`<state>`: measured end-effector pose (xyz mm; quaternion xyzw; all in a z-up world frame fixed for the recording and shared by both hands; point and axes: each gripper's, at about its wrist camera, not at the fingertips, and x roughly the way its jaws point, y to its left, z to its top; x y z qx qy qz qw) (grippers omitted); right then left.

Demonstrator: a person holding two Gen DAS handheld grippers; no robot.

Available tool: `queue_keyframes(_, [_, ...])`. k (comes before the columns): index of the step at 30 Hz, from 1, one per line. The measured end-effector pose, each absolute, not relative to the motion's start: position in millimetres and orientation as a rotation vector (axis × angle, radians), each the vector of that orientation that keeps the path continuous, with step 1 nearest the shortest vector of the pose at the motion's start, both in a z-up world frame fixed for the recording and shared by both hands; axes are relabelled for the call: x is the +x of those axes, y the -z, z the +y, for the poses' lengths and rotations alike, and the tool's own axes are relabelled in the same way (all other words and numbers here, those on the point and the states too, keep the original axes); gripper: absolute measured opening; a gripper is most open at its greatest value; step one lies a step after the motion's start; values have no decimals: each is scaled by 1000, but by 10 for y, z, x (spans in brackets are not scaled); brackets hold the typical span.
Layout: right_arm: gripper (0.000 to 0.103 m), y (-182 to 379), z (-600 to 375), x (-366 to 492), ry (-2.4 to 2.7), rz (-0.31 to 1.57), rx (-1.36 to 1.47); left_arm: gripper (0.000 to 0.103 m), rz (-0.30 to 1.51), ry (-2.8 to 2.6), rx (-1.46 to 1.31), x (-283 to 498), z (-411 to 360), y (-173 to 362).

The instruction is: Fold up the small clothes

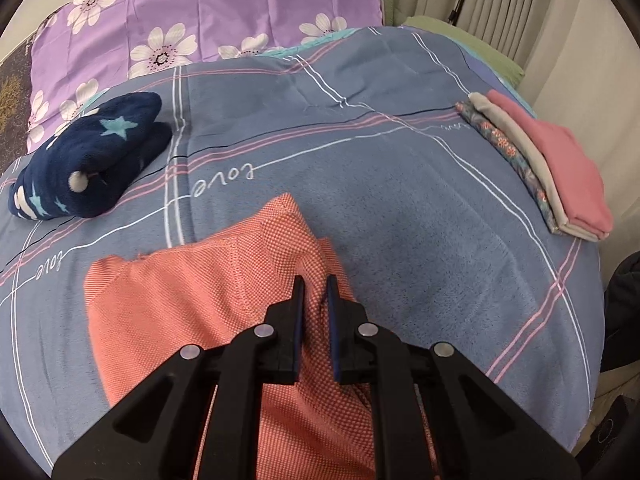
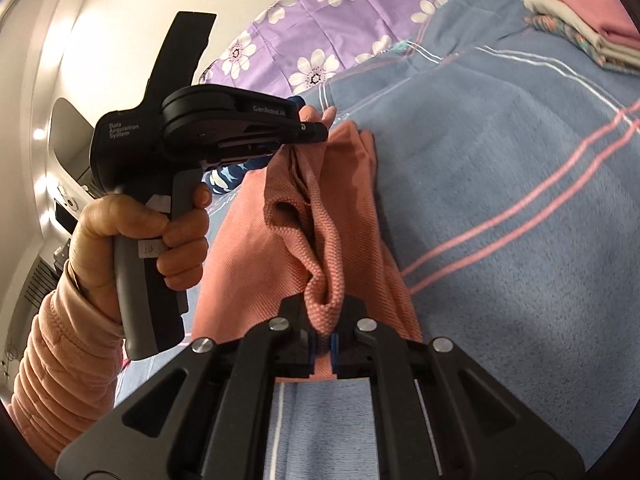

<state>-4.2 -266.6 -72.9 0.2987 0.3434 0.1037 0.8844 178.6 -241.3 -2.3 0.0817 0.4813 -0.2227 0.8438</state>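
Note:
A salmon-pink woven garment (image 1: 192, 292) lies partly folded on the blue checked bedspread (image 1: 400, 184). My left gripper (image 1: 315, 286) is shut on a bunched fold of it near its top edge. In the right wrist view the same garment (image 2: 332, 216) hangs lifted off the bed. My right gripper (image 2: 324, 312) is shut on a pinched fold at its near end. The left gripper (image 2: 316, 132), held by a hand in a pink sleeve, grips the garment's far end.
A stack of folded clothes (image 1: 560, 168), pink on top, lies at the bed's right edge; it also shows in the right wrist view (image 2: 592, 24). A navy star-patterned fleece item (image 1: 88, 160) lies at the left. A purple floral pillow (image 1: 192, 12) is behind. Curtains hang at the right.

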Motion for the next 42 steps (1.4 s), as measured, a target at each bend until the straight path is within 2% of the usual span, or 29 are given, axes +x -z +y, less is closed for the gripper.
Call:
queue_keyframes(8, [5,837,-2659,-104,-203,732,618,11,1016,471,217,1758,-2561,144])
queue_keyframes(13, [6,905,-2694,-102,-211,760,650,39,1004,511,171,1706,-2534,113])
queue_keyframes(18, [7,937,-2737,-133,-232,765,687,55,908,533,226,1401,-2330,-160])
queue_keyframes(24, [7,941,-2742,-124,-232,771,690,67,783,512,333,656,-1674,-327])
queue_keyframes(29, [8,941,-2746,-109,-231,772,701,69,789,499,393,-17,-1154,-116])
queue_keyframes(33, [7,907,-2767,-112,-232,737,706,69,837,524,416,-296,-1058,102])
queue_keyframes(42, [7,868,-2741,-170,-213,702,674,69,806,416,454,-225,-1290,296])
